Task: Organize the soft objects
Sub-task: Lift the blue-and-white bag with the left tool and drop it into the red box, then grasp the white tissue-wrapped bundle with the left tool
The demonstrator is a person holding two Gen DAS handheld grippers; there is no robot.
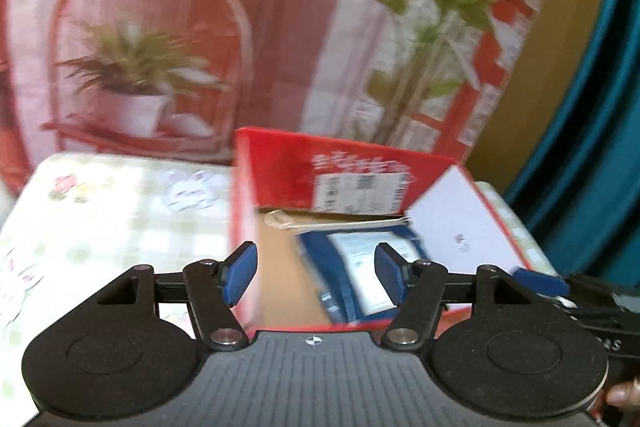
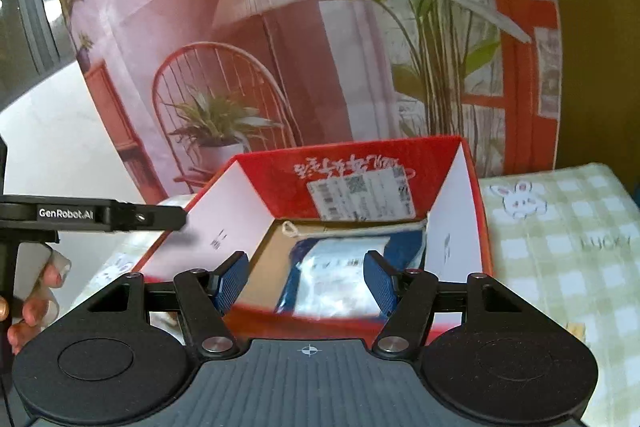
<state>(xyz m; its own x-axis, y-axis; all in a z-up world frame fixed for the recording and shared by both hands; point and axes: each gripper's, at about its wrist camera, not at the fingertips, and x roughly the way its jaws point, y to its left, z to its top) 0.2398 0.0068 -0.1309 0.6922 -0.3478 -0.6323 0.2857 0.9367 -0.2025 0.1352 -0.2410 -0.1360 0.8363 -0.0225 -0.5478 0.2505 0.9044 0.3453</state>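
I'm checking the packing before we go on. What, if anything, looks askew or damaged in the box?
Nothing looks damaged. The blue packet lies slanted in the red box, bunched toward its right wall, cardboard floor bare on the left.

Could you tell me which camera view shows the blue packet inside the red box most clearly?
The right wrist view: the blue packet lies sharp and nearly centred in the red box. In the left wrist view the packet is motion-blurred and partly behind the left gripper.
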